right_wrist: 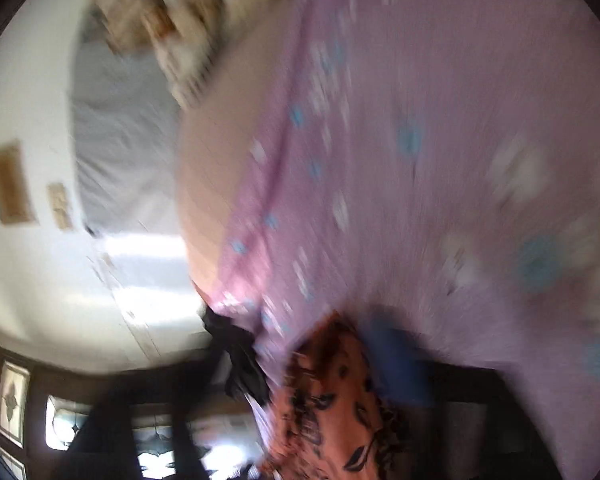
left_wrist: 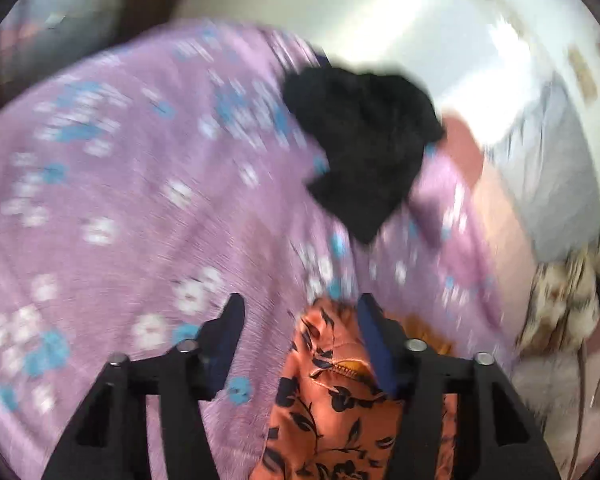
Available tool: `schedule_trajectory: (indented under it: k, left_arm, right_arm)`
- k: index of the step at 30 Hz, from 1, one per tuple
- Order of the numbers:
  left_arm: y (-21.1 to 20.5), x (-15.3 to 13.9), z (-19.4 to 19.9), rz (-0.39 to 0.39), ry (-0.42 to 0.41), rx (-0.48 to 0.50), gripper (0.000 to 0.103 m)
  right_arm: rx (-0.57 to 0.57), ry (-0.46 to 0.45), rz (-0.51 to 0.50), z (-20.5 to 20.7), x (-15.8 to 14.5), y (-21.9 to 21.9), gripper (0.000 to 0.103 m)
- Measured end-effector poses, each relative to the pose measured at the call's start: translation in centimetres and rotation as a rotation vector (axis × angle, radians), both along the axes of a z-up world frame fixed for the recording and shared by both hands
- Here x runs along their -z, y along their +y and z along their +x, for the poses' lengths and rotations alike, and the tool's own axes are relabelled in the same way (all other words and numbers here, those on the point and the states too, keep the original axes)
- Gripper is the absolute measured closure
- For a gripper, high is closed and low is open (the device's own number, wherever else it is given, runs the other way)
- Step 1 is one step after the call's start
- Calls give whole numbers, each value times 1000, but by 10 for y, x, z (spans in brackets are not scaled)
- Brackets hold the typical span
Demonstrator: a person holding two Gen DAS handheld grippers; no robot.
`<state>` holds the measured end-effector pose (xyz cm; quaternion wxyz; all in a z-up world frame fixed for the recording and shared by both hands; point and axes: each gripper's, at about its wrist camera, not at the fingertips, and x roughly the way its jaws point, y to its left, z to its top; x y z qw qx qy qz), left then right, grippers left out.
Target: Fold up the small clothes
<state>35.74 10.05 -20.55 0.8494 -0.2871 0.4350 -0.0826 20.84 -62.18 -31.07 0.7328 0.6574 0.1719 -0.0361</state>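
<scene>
Okay, my left gripper (left_wrist: 300, 312) has its fingers spread wide; the orange floral garment (left_wrist: 332, 408) lies between them at bottom centre, against the inner face of the right-side finger, but nothing is pinching it. Its long axis runs from the bottom edge up toward frame centre, narrow end pointing up. It rests on the purple flowered bedsheet (left_wrist: 120, 200). A crumpled black garment (left_wrist: 360, 144) sits further up, right of centre, well apart from the orange one.

Right wrist view is heavily blurred: orange garment (right_wrist: 332, 392) at bottom centre, right gripper (right_wrist: 300, 408) smeared, so I cannot tell its opening or whether it holds anything. Black garment (right_wrist: 240, 360) left of it.
</scene>
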Motion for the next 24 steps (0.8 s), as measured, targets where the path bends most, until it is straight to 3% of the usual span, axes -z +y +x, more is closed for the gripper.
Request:
schedule_trajectory:
  k: [2,5,7,10,14,17,20,22,24]
  left_arm:
    - [3,-23,-26,52,-49,-42,39]
    - [-24,-41,-72,219,-104,-40,32]
    - [-47,-35,-88,273,-102,2,28]
    - [-96,-4,-107,333,-50,126,28]
    - [-128,39,-105,499,70,237,28]
    - [-121,48,-95,524,105,234,28]
    - [-111,48,-82,484,115,213,28]
    - [-105,51,-73,484,129,187,28]
    - [-97,54,-63,479,153,160,28]
  right_arm:
    - [31,8,-79,-17,-24,1,9]
    - [-120,76,-276,-16,-65,34,14]
    - [-238,126,-407,-4,-81,77,39]
    - [-466,234,-556,25,-79,155,65]
    - [-716,351,-773,65,-60,262,66]
    - [-783,390,-825,96,-40,300,66]
    - [-771,442,-824,141,-16,318,65]
    - [-723,422,-870,166,-22,325,65]
    - [-651,420,-852,193,-25,320,65]
